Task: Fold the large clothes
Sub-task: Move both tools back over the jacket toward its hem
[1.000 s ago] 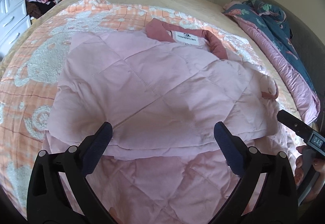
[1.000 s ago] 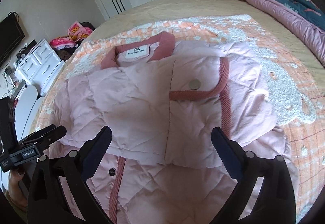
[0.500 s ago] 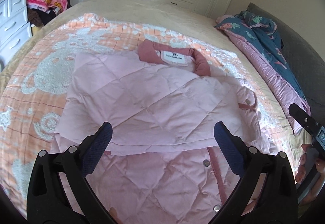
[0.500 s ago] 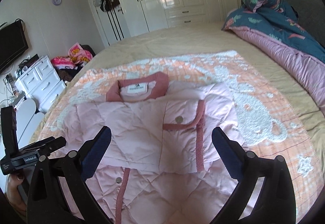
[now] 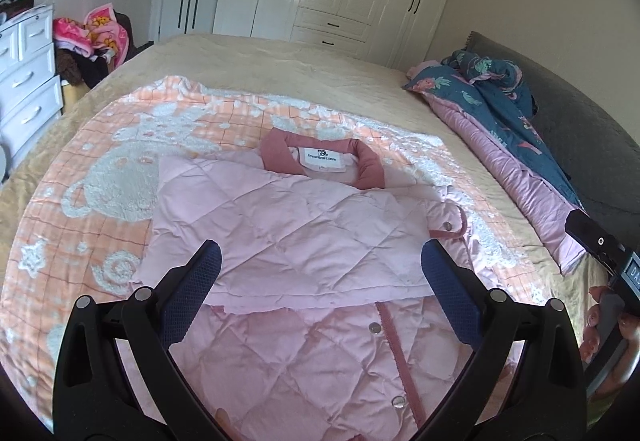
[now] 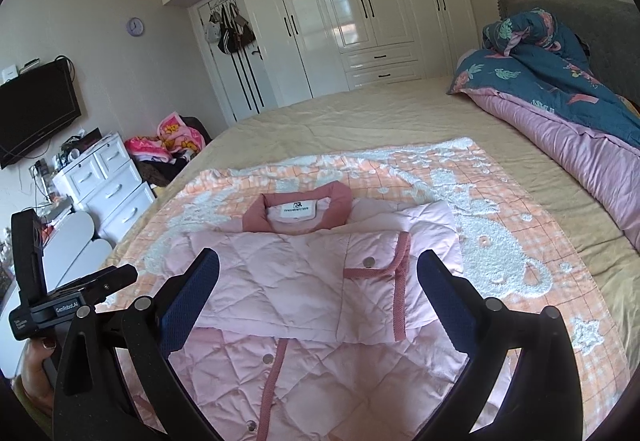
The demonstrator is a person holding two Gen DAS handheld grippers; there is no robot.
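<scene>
A: Blue-padded, both of them. The left tool [image 5: 320,273] is spread wide with nothing between its fingers, held above the near part of the pink quilted jacket [image 5: 304,241].

B: And the right tool [image 6: 318,281]?

A: Wide apart and empty too, held above the same jacket [image 6: 304,289].

B: Where does the jacket lie?

A: On the orange-and-white blanket [image 6: 500,253] spread over the bed [image 6: 380,125]. Its sleeves are folded across the chest, the dark pink collar [image 5: 320,145] points toward the white wardrobes [image 6: 360,9], and the snap-buttoned front runs toward the tools.

B: Anything beside it?

A: A teal and pink duvet [image 6: 568,97] bunched along the bed's far side, well apart from the jacket.
</scene>
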